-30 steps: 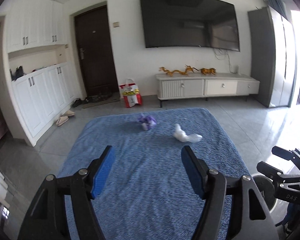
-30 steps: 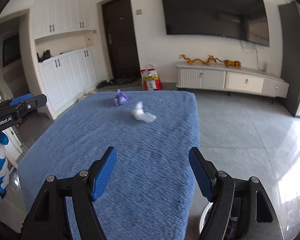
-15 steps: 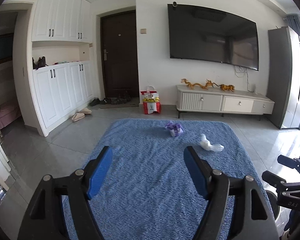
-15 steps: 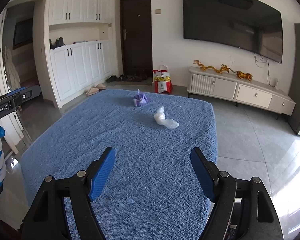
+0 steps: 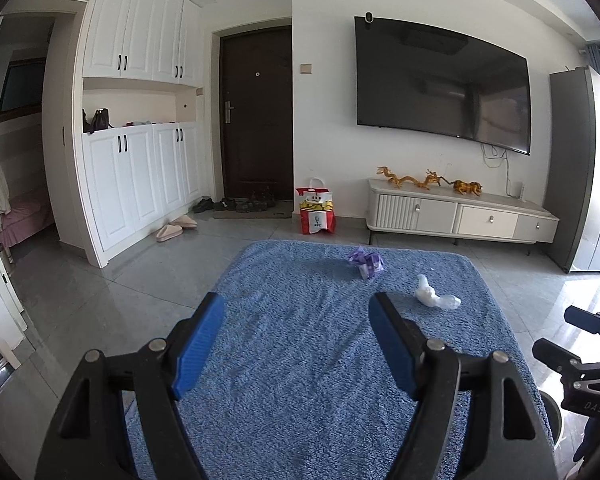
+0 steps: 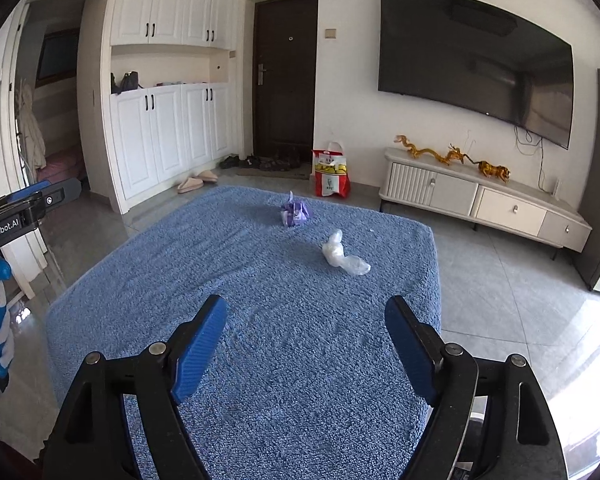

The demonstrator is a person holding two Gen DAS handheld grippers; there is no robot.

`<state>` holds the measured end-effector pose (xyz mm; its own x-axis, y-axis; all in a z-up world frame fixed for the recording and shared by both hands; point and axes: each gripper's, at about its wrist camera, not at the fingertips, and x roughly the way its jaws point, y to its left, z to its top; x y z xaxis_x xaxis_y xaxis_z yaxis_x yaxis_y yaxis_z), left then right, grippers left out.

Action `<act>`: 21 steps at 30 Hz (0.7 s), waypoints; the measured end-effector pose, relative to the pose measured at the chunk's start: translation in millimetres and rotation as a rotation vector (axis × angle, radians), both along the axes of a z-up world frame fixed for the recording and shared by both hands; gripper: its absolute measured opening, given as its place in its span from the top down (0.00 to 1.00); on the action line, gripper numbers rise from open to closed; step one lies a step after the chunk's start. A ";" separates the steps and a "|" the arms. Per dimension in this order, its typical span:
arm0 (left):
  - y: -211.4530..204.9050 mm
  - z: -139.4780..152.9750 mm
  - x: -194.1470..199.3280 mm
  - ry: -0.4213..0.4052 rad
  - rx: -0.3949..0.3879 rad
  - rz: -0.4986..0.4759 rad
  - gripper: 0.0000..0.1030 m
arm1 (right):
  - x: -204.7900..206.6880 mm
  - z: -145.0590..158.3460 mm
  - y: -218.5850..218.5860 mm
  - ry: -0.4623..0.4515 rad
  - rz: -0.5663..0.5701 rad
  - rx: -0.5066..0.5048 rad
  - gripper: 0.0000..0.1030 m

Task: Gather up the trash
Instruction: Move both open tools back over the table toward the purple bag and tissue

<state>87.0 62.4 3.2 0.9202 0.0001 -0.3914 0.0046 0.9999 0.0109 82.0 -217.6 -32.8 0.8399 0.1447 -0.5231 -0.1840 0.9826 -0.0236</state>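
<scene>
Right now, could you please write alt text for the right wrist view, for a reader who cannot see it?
The right gripper, open and empty, hovers over a blue rug where a purple wrapper and a white plastic wad lie. Behind are a dark door and a wall television.

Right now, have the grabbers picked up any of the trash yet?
Not yet. Nothing looks collected: the purple wrapper and the white plastic piece both lie on the blue cloth. Nothing is in hand: the left gripper and right gripper have just been opening, with nothing between their jaws, well short of the trash. Both pieces are left to grab.
</scene>
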 end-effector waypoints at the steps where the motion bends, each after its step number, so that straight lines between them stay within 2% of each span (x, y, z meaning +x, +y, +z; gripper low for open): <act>1: 0.0 -0.4 -0.5 0.000 0.000 0.001 0.29 | -0.6 -0.2 0.1 0.000 -0.001 0.000 0.21; 12: 0.9 -5.5 5.7 0.018 0.017 0.005 0.23 | 4.9 -7.5 -9.2 0.013 -0.020 0.018 0.16; 21: -10.4 -23.4 26.9 0.076 0.027 -0.024 0.23 | 24.1 -24.7 -16.1 0.041 -0.045 0.025 0.05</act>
<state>113.9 52.1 -20.2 0.8879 -0.0106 -0.4599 0.0308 0.9989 0.0364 106.1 -233.7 -57.5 0.8239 0.1207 -0.5538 -0.1401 0.9901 0.0074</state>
